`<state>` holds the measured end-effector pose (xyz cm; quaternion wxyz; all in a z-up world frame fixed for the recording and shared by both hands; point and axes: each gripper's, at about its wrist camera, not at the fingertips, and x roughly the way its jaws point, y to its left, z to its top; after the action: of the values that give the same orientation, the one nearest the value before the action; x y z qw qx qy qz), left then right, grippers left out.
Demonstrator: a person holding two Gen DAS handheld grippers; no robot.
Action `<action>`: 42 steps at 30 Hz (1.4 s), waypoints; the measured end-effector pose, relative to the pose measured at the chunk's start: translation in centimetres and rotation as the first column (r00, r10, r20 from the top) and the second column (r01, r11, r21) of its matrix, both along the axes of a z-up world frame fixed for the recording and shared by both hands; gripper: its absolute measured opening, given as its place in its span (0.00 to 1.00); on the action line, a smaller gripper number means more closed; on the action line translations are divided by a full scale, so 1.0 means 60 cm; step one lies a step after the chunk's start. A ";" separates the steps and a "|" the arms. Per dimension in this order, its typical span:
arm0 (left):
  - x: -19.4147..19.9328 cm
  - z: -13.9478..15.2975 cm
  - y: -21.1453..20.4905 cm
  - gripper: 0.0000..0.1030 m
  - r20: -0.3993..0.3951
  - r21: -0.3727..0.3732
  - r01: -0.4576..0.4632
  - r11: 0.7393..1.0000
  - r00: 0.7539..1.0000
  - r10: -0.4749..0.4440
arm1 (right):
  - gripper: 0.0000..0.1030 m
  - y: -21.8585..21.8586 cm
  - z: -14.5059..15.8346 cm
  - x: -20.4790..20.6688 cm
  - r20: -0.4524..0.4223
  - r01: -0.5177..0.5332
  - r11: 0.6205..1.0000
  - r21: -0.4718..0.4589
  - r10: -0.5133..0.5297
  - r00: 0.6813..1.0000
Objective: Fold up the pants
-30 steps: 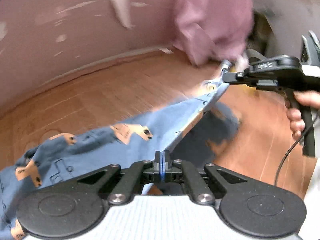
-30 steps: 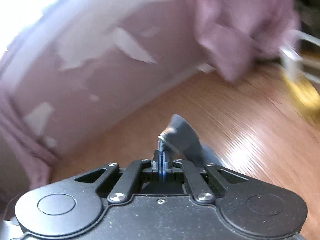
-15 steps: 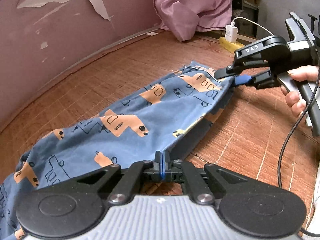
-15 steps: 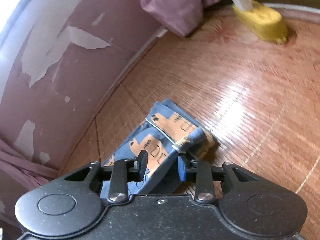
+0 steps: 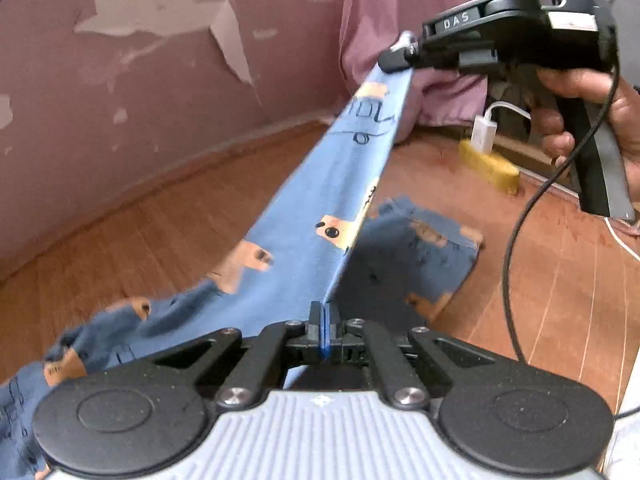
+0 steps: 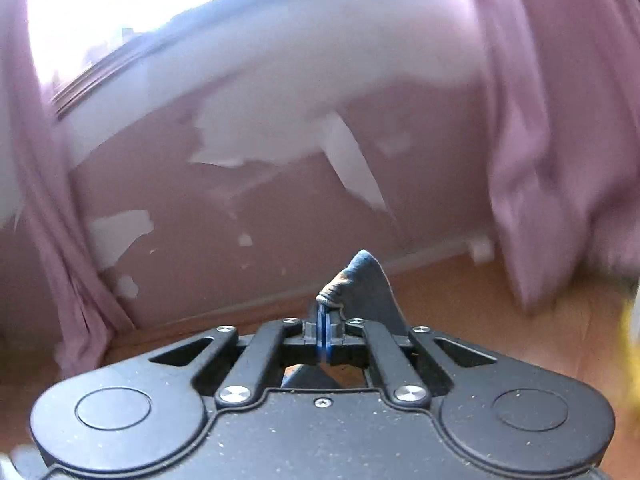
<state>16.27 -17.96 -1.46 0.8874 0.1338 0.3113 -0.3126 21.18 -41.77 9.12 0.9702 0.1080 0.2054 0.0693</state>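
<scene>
Blue pants (image 5: pixel 320 208) printed with orange animals hang stretched in the air between my two grippers above the wooden floor. My left gripper (image 5: pixel 323 314) is shut on the pants' near edge. Up at the top right of the left wrist view, my right gripper (image 5: pixel 394 58) is shut on the far corner, with a hand on its handle. In the right wrist view my right gripper (image 6: pixel 324 316) pinches a bunched corner of the pants (image 6: pixel 366 284). The lower layer of the pants droops toward the floor (image 5: pixel 420 252); the rest trails down at the left.
A pink wall (image 5: pixel 140 92) with peeling paint runs behind. A mauve cloth (image 5: pixel 400 20) hangs at the back. A yellow power strip (image 5: pixel 488 164) with a white plug lies on the floor (image 5: pixel 560 280) at the right. A black cable (image 5: pixel 516 248) hangs from the right gripper.
Half a second ago the pants lay on the floor with the right gripper open at their corner. The right gripper has shut on that corner and both grippers have lifted the pants.
</scene>
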 end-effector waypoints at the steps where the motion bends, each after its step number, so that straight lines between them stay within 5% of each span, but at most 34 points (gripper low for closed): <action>1: 0.000 0.002 -0.003 0.00 0.011 0.005 0.008 1.000 1.000 -0.008 | 0.00 0.001 -0.003 -0.009 0.004 0.007 0.999 -0.040 -0.007 1.000; 4: 0.000 -0.011 -0.010 0.00 -0.008 0.042 0.040 0.998 0.999 -0.040 | 0.00 -0.029 -0.066 -0.023 -0.143 0.120 0.992 -0.027 -0.122 0.982; 10: -0.014 -0.051 -0.026 0.00 -0.070 0.142 0.127 0.982 0.991 -0.118 | 0.00 -0.070 -0.190 -0.069 -0.440 0.272 0.962 0.022 -0.235 0.867; 21: -0.001 -0.060 0.030 0.05 -0.153 0.052 0.126 0.991 0.981 -0.117 | 0.03 -0.025 -0.170 -0.082 -0.407 0.215 0.965 -0.152 -0.259 0.876; 22: 0.000 -0.059 0.043 0.17 -0.168 0.026 0.118 0.993 0.980 -0.112 | 0.17 -0.020 -0.178 -0.081 -0.440 0.207 0.963 -0.175 -0.264 0.858; 23: 0.001 -0.057 0.057 0.43 -0.189 0.005 0.106 0.994 0.977 -0.103 | 0.20 -0.019 -0.186 -0.080 -0.468 0.199 0.960 -0.199 -0.271 0.841; 25: 0.002 -0.048 0.090 0.65 -0.209 -0.044 0.068 0.997 0.975 -0.076 | 0.33 -0.015 -0.177 -0.088 -0.442 0.207 0.945 -0.254 -0.303 0.844; 26: -0.001 -0.042 0.110 0.66 -0.202 -0.067 0.050 0.996 0.978 -0.062 | 0.54 -0.009 -0.168 -0.094 -0.408 0.223 0.928 -0.300 -0.336 0.849; 28: 0.003 -0.027 0.157 0.70 -0.175 -0.077 -0.028 0.997 0.984 0.014 | 0.77 0.010 -0.148 -0.103 -0.322 0.217 0.912 -0.348 -0.333 0.886; 31: 0.032 -0.013 0.229 0.84 -0.120 -0.026 -0.233 0.972 0.966 0.229 | 0.86 0.052 -0.129 -0.077 -0.290 0.046 0.962 -0.269 -0.127 0.949; 33: 0.059 -0.012 0.272 0.84 -0.092 0.025 -0.358 0.934 0.929 0.358 | 0.87 0.088 -0.130 -0.032 -0.316 -0.133 0.981 -0.138 0.083 0.945; 35: 0.087 -0.016 0.312 0.84 -0.091 0.046 -0.445 0.894 0.890 0.448 | 0.85 0.133 -0.134 0.032 -0.347 -0.294 0.955 0.046 0.291 0.892; 37: 0.106 -0.026 0.340 0.84 -0.122 0.030 -0.475 0.879 0.872 0.475 | 0.78 0.191 -0.137 0.101 -0.358 -0.432 0.878 0.204 0.478 0.802; 42: 0.101 -0.061 0.353 0.84 -0.092 0.094 -0.438 0.894 0.890 0.446 | 0.58 0.344 -0.148 0.227 -0.438 -0.580 0.739 0.343 0.672 0.597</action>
<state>22.31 3.23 -5.14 0.9111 0.0732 0.3935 -0.0983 34.80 -21.15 0.24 0.7729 0.1232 0.4854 0.3897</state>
